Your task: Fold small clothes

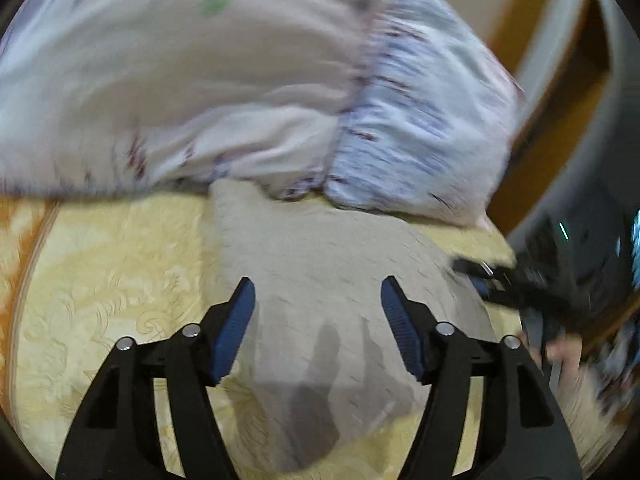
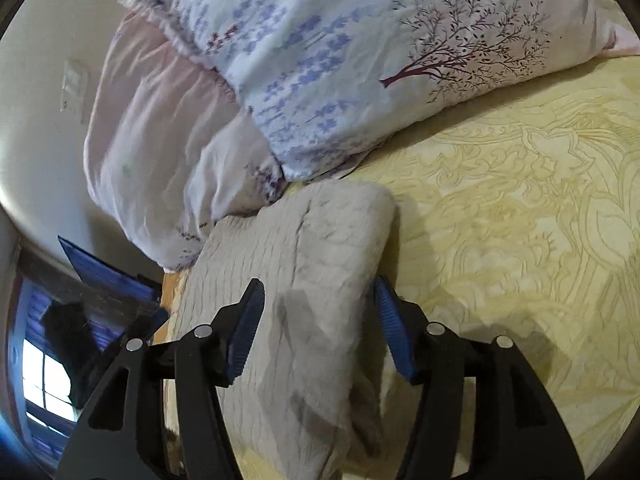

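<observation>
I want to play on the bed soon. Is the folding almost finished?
Nearly, it seems. The beige knitted garment already lies doubled over on the yellow bedspread, near the floral pillow. Both the left hand-held gripper and right hand-held gripper are open above it, holding nothing. Any further fold or tidying is what remains.

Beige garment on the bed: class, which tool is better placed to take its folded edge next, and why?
Probably the right tool: it is open, and the folded edge of the beige garment runs between its fingers. The left tool is open too, over flat cloth in a blurred view.
</observation>
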`<state>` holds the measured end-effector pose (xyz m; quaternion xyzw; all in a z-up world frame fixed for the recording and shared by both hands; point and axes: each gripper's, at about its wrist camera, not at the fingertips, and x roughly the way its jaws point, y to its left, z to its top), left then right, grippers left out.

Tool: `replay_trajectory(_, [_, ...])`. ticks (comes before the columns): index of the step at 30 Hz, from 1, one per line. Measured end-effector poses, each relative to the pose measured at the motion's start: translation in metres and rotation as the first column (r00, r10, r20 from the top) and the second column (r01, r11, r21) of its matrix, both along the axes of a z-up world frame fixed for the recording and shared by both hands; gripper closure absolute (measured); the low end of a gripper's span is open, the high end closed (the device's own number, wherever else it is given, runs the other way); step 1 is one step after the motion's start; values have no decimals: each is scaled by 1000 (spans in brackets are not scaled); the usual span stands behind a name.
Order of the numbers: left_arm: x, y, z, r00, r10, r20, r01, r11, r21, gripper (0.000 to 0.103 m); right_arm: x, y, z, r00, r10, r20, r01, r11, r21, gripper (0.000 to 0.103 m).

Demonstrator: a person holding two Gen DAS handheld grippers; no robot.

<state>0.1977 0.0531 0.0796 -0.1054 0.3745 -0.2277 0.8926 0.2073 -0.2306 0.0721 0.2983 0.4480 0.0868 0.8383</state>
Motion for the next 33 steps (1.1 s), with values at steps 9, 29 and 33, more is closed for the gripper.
replay_trajectory(9, [-31, -54, -13, 995, -84, 57, 65, 958, 278, 27, 7, 9, 1, 999, -22, 47, 28, 991, -132, 94])
replay_trajectory(29, [-36, -25, -9, 990, 98, 103, -128, 932, 338, 17, -45, 22, 27, 993, 44, 109, -9, 953, -302, 67])
replay_trajectory(33, [-33, -11, -10, 980, 169, 107, -197, 905, 378, 17, -67, 58, 37, 969, 192, 155, -122, 919, -374, 67])
